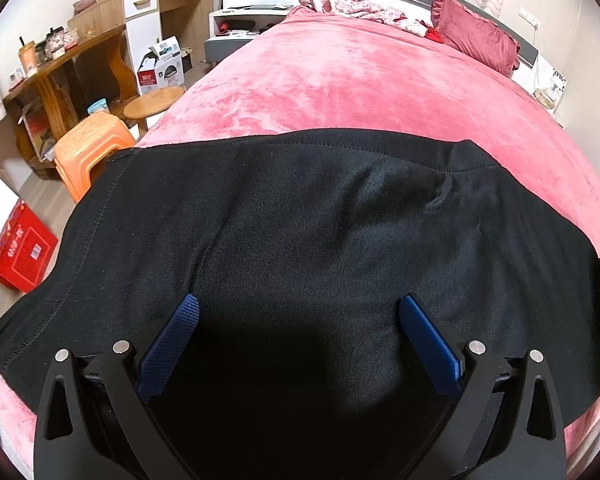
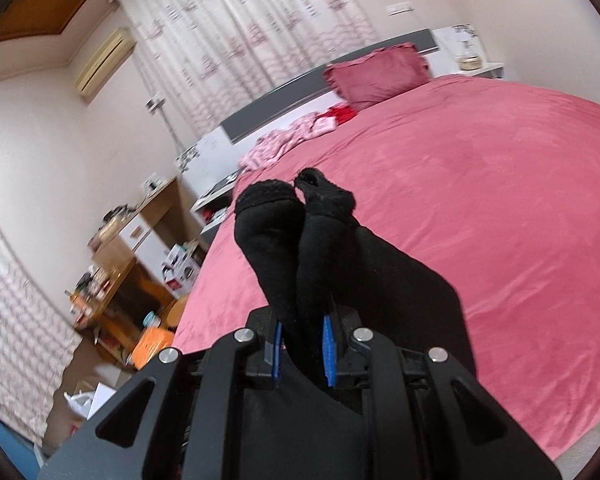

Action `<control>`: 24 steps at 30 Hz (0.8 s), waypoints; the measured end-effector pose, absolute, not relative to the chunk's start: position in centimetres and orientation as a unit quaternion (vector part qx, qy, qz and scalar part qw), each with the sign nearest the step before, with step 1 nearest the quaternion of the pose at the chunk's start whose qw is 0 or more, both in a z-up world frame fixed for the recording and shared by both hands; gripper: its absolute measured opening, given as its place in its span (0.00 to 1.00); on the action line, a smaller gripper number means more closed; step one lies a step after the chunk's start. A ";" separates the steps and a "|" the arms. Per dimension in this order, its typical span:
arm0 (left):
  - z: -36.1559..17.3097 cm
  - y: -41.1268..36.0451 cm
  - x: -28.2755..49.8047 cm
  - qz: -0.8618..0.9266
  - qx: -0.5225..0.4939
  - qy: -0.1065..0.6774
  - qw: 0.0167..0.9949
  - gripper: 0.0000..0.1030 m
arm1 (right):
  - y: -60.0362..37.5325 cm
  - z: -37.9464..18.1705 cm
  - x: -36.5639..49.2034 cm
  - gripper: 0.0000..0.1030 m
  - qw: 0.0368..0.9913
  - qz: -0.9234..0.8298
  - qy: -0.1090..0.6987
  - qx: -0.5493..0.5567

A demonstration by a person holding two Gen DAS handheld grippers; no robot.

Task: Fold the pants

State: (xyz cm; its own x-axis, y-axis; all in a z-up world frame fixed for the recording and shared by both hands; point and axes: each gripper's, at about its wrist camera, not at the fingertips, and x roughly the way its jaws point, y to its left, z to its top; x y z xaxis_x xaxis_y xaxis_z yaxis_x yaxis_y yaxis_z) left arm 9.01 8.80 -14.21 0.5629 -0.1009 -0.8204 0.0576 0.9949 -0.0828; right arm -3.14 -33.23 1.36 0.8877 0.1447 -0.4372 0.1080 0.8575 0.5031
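Pants (image 1: 320, 240), black and broad, lie spread across the near end of the bed (image 1: 360, 80), and that pink bed is our landmark here. In the left wrist view the dark fabric covers the bed's near edge from side to side, a stitched hem running along its far border, a few soft creases toward the right. Over on the right wrist view, the two leg ends (image 2: 296, 208) are lifted off the bed, standing bunched side by side above the pink cover, their cuffs rumpled at the top. Largest thing after the bed and pants: the wooden desk (image 1: 60, 76) off the bed's left side, cluttered on top, with an orange plastic stool (image 1: 88, 148) and a round wooden stool (image 1: 152, 106) between it and the bed. A red box (image 1: 20, 252) sits on the floor, left of the bed's near corner. At the head of the bed, a dark red pillow (image 1: 476, 36) and a heap of pink patterned cloth (image 1: 356, 6). Now the claws: the left claw (image 1: 299, 308) hangs above the pants with its blue pads (image 1: 188, 312) spread wide, gripping nothing. The right claw (image 2: 302, 330) is pressed together on the pants, blue pads (image 2: 329, 344) pinching the black fabric just below those two raised leg ends.
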 end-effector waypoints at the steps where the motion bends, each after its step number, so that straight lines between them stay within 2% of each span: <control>1: -14.2 8.8 9.0 -0.045 -0.024 0.465 0.884 0.97 | -32.7 1.3 -2.8 0.14 0.934 0.015 0.239 0.263; 11: -14.3 8.9 9.1 -0.047 -0.025 0.465 0.884 0.97 | -27.2 -1.3 -0.1 0.15 0.933 0.059 0.285 0.212; 20: -14.5 9.1 9.3 -0.052 -0.022 0.463 0.885 0.97 | -20.0 -9.5 3.0 0.20 0.906 0.091 0.392 0.127; 23: -14.6 9.1 9.2 -0.050 -0.016 0.460 0.886 0.97 | -17.9 -12.0 3.4 0.25 0.899 0.099 0.416 0.097; 24: -14.7 9.0 9.2 -0.050 -0.013 0.458 0.888 0.97 | -17.3 -13.0 3.3 0.31 0.897 0.102 0.423 0.080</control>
